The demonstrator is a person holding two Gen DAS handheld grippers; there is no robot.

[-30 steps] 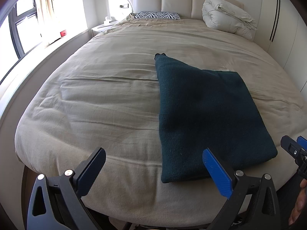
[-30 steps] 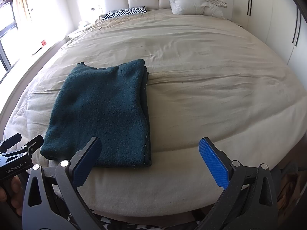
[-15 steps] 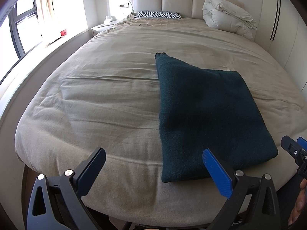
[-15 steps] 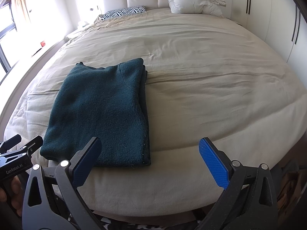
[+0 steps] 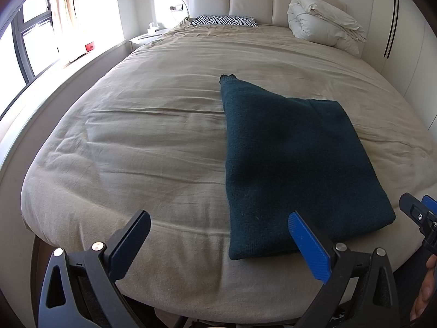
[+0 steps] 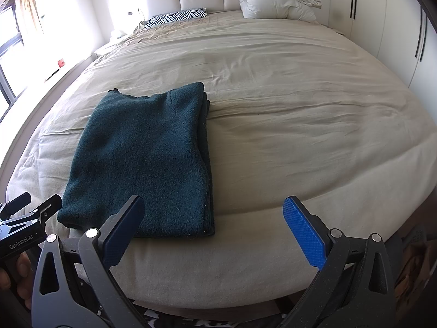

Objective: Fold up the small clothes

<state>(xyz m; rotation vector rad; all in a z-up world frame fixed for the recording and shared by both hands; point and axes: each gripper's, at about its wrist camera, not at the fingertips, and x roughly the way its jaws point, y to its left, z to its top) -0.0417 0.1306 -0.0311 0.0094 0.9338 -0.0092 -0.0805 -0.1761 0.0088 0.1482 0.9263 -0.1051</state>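
Note:
A dark teal knit sweater [image 5: 295, 164] lies folded flat near the front edge of the beige bed [image 5: 142, 147]. One cuff sticks out at its far corner. It also shows in the right wrist view [image 6: 147, 161], with stacked layers along its right edge. My left gripper [image 5: 218, 240] is open and empty, held off the bed's front edge, left of the sweater's near corner. My right gripper [image 6: 213, 229] is open and empty, at the bed's front edge by the sweater's near right corner. Each gripper shows at the edge of the other's view.
A rolled white duvet [image 5: 325, 24] and a zebra-print pillow [image 5: 224, 21] lie at the headboard. A window ledge [image 5: 68, 65] runs along the left. White wardrobe doors [image 6: 382, 22] stand to the right. A nightstand [image 5: 144, 37] sits at the far left.
Almost nothing has changed. The right wrist view has shifted very slightly; the sweater and both open grippers stay where they were.

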